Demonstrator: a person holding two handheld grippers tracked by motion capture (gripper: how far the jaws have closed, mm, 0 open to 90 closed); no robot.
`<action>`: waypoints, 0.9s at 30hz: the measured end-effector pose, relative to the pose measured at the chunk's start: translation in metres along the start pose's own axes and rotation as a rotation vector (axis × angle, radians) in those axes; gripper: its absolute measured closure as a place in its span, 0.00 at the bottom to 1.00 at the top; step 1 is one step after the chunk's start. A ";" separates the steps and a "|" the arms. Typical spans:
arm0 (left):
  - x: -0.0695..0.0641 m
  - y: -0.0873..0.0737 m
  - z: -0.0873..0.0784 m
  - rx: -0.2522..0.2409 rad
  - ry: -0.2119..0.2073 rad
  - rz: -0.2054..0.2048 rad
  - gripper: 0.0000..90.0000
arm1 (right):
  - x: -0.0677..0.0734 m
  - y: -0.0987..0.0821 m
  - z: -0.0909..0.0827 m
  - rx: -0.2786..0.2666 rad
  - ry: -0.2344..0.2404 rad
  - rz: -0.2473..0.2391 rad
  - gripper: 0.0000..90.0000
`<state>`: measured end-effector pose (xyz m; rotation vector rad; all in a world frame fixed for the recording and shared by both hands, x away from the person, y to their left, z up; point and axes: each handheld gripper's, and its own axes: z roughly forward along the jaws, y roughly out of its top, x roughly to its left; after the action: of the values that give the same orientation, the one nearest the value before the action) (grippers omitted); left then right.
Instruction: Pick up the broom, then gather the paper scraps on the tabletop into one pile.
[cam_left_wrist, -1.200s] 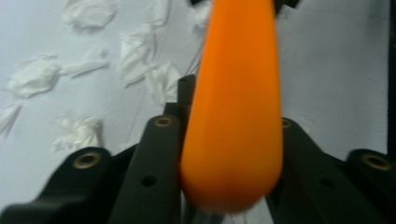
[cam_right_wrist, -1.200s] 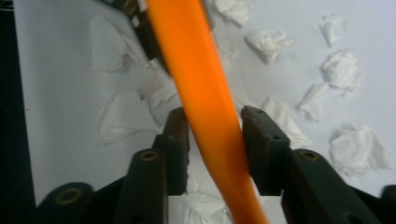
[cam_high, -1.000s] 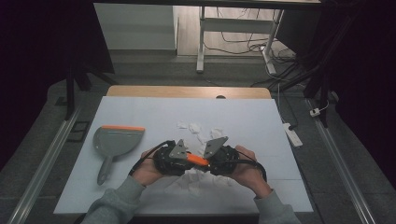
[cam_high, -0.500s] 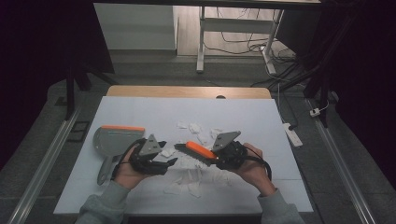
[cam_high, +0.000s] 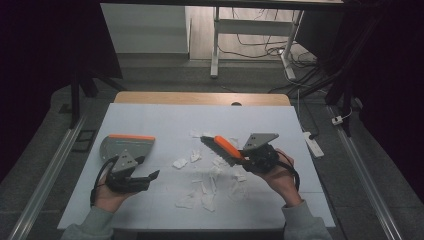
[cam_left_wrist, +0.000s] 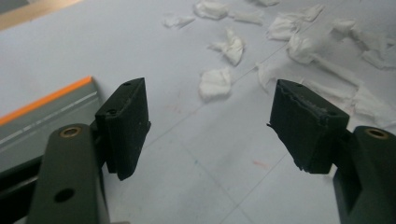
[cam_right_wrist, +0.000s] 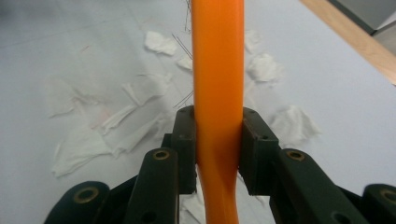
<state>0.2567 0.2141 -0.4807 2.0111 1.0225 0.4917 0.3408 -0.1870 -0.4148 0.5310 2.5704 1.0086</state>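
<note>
Since half a second ago we see the left gripper (cam_high: 150, 176) drawn nearer to us and leftward, off toward the near edge of the dustpan (cam_high: 126, 146), while the right gripper (cam_high: 239, 156) has carried the orange-handled brush (cam_high: 223, 147) a little to the right. Our right gripper is closed tight on the brush handle (cam_right_wrist: 218, 88), which runs up between its jaws and out of the top of the right gripper view, so its bristle end is cut off there; from the high view the bristles are dark and hard to make out. Our left gripper (cam_left_wrist: 210, 121) stands wide open with nothing between its jaws, over bare table (cam_left_wrist: 196, 182). Of the dustpan we catch just an orange-edged grey corner (cam_left_wrist: 44, 109) at the left of the left gripper view. Torn white paper scraps (cam_high: 202, 185) lie scattered across the middle of the table (cam_high: 165, 120), between the hands. We can read no writing or labels anywhere.
</note>
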 end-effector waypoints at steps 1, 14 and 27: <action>0.002 -0.002 -0.001 0.002 0.004 -0.009 0.32 | -0.002 -0.001 -0.001 -0.007 -0.008 0.014 0.78; 0.011 -0.013 -0.005 0.014 0.020 -0.051 0.31 | -0.031 -0.013 -0.018 -0.049 -0.089 0.128 0.78; 0.012 -0.017 -0.007 0.021 0.011 -0.061 0.30 | -0.040 -0.013 -0.016 -0.026 -0.115 0.144 0.78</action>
<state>0.2517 0.2329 -0.4904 1.9911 1.0972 0.4616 0.3656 -0.2232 -0.4060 0.7538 2.4437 1.0253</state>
